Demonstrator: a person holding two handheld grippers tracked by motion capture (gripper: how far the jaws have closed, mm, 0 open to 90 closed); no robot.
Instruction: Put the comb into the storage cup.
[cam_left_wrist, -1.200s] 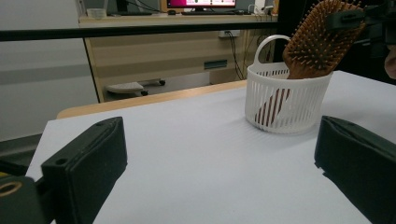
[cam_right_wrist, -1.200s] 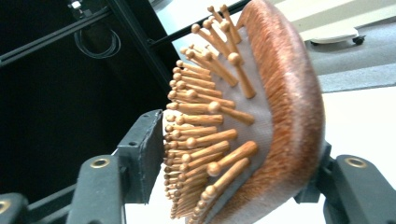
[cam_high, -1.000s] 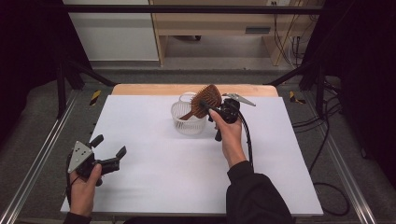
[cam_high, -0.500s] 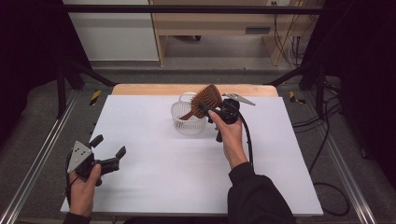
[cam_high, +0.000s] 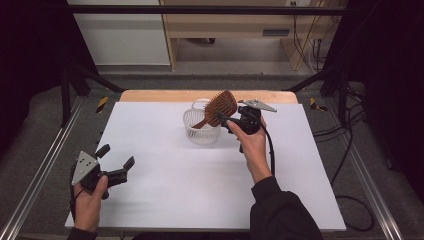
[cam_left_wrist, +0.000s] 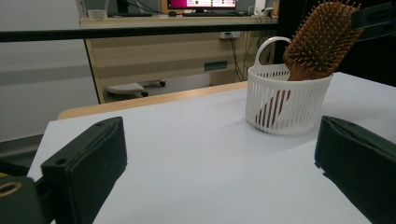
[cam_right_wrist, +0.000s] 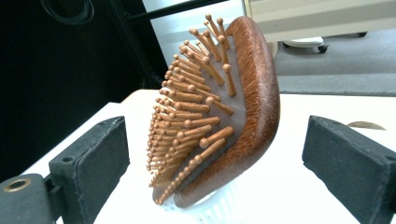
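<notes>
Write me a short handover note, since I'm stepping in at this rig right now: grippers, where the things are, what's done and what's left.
Right gripper: open, jaws have just been opening; the wooden hairbrush stands between them, pads clear of it.
Left gripper: open, holding nothing, at the near left of the table.
Hairbrush: handle down in the white basket, head leaning above the rim.
Done: brush placed and let go.
Left: probably just draw the right gripper back without tipping the brush.

No text, label, brand, number or sign can be read anywhere. The lit monitor screen (cam_left_wrist: 201, 3) on the far wooden desk (cam_left_wrist: 177, 21) in the left gripper view shows pink and white patches, too small and blurred to make out.
</notes>
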